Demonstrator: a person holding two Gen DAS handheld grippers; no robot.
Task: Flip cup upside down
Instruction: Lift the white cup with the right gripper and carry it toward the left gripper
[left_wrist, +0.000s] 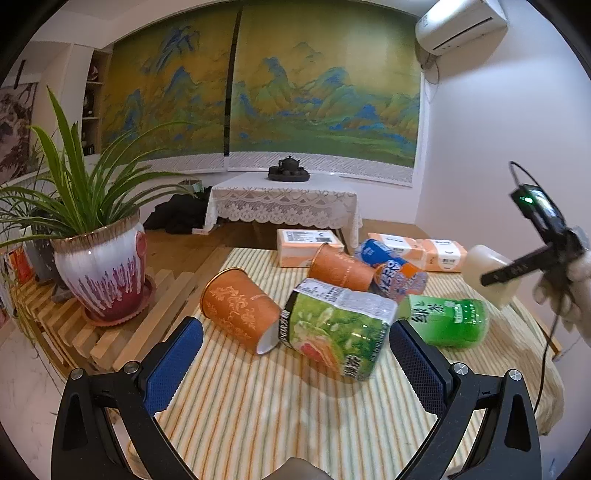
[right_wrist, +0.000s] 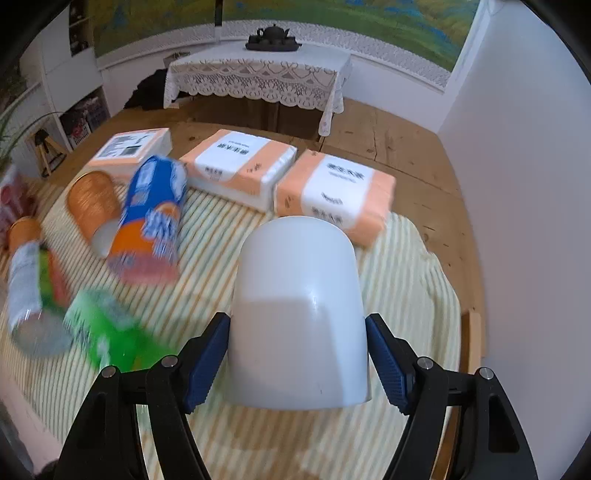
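A plain white cup sits between the blue pads of my right gripper, which is shut on its sides and holds it over the striped cloth. The cup's closed base points away from the camera. In the left wrist view the same white cup shows at the far right, held in the air by the right gripper in a gloved hand. My left gripper is open and empty, low over the cloth, just in front of a lying green-labelled cup.
Several paper cups and a green bottle lie on their sides on the cloth: orange ones, a blue-orange one. Tissue packs line the far edge. A potted plant stands at the left.
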